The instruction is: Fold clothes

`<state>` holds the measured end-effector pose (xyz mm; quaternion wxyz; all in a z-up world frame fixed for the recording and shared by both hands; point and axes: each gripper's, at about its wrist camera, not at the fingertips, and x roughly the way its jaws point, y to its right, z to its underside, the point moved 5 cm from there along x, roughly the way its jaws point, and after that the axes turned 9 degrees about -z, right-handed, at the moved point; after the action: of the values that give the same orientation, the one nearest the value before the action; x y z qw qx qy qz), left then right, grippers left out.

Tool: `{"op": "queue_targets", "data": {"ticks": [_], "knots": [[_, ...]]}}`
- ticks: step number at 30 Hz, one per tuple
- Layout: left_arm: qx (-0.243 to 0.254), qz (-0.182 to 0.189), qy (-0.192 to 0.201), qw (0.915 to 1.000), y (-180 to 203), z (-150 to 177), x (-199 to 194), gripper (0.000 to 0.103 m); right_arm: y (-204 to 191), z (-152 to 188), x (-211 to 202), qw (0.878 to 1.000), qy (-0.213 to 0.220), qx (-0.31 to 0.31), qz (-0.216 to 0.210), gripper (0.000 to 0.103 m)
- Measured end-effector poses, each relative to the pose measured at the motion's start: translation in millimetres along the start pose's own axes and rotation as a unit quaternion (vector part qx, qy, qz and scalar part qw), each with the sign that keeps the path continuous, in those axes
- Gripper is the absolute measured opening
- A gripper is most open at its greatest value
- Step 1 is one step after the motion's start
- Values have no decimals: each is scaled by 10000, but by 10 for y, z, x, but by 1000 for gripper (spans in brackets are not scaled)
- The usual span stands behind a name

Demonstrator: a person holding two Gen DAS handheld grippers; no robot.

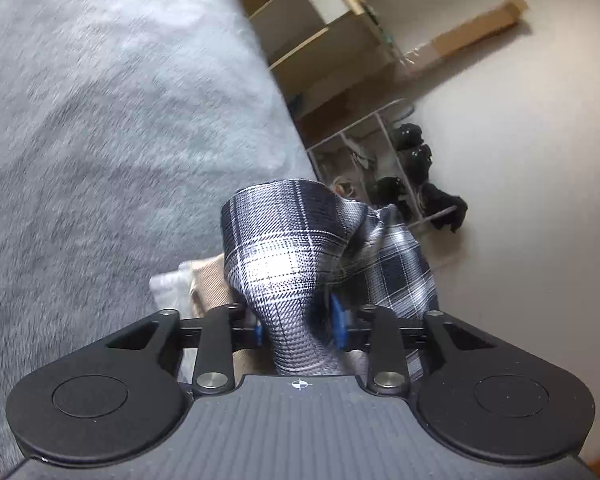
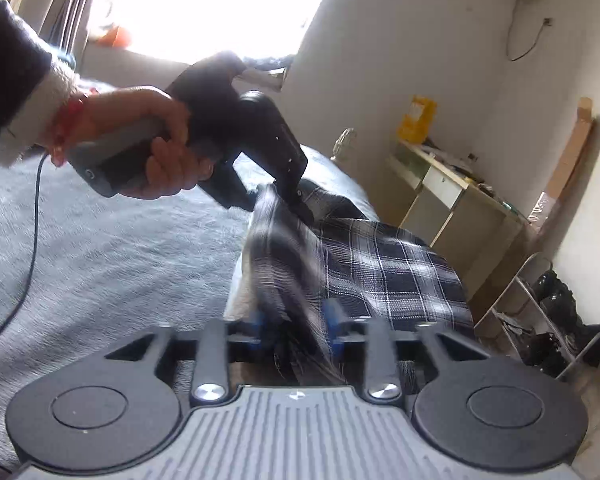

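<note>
Gripping a bunch of plaid shirt (image 1: 300, 264), the left claw (image 1: 300, 326) is clamped w/ its blue pads (image 1: 338, 320) pressed on either side of the cloth. Fabric rises from the jaws toward 12 o'clock & spills over to 2 o'clock, navy/white check, partly blurred. Under it, at 9 o'clock of the claw, lie a beige garment (image 1: 208, 280) & a white one (image 1: 168, 288), both on the bed's grey fleecy blanket (image 1: 100, 140). Beyond the bed edge, 1 o'clock: wooden shelf unit (image 1: 319, 40), a wire rack (image 1: 363, 152) w/ dark shoes, cardboard piece leaning on the wall.

Right wrist view: right claw (image 2: 296, 330) is likewise clenched on the same plaid shirt (image 2: 379, 268), cloth pinched between blue pads (image 2: 331, 320) & running up toward 12 o'clock, streaked by blur. The rest of the shirt drapes off to 2 o'clock over the bed edge. At 10 o'clock a hand (image 2: 148, 140) w/ dark sleeve & red wrist band holds the left claw (image 2: 296, 196), its tip in the shirt's upper edge; a cable hangs from it down the 9 o'clock side. Grey blanket (image 2: 100, 240) covers the bed; bright window at 12, cabinet (image 2: 451, 208) at 3 o'clock.
</note>
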<state>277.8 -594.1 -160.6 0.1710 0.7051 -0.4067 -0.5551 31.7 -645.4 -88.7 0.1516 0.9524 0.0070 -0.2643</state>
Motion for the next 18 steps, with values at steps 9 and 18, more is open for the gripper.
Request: {"op": "queue_targets", "data": {"ticks": [9, 18], "knots": [[-457, 262, 68, 9986, -193, 85, -357, 50, -355, 143, 187, 9963, 2, -681, 516, 64], [806, 548, -228, 9950, 67, 736, -633, 50, -100, 96, 227, 9981, 165, 271, 522, 47]]}}
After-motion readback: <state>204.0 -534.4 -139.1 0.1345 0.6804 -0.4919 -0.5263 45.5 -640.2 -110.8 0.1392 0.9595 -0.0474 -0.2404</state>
